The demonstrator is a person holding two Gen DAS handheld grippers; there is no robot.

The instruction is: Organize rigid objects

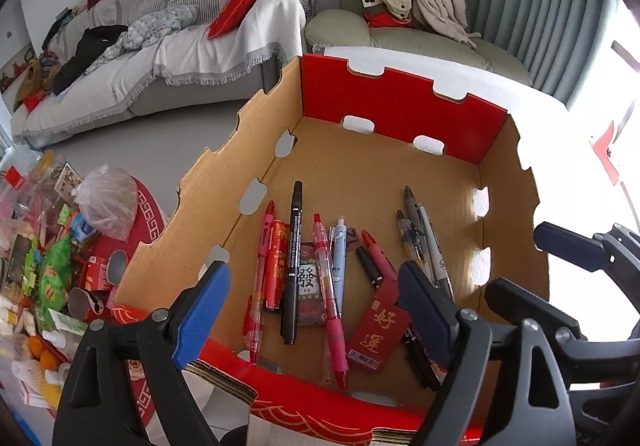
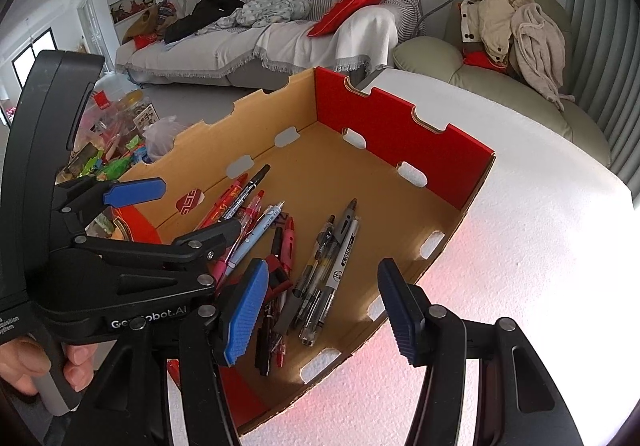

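Pens (image 1: 316,270) lie boxed beneath open left claw (image 1: 316,310).

Below my left gripper (image 1: 312,310): matt corrugated cardboard box (image 1: 360,166), glossy plastic pens (image 1: 332,286); my finger pads (image 1: 204,314) ribbed rubber.

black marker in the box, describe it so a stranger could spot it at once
Look in the open cardboard box with red end walls. Among the left cluster of pens lies the black marker, lengthwise. It alone there is all black with white lettering, beside pink pens.
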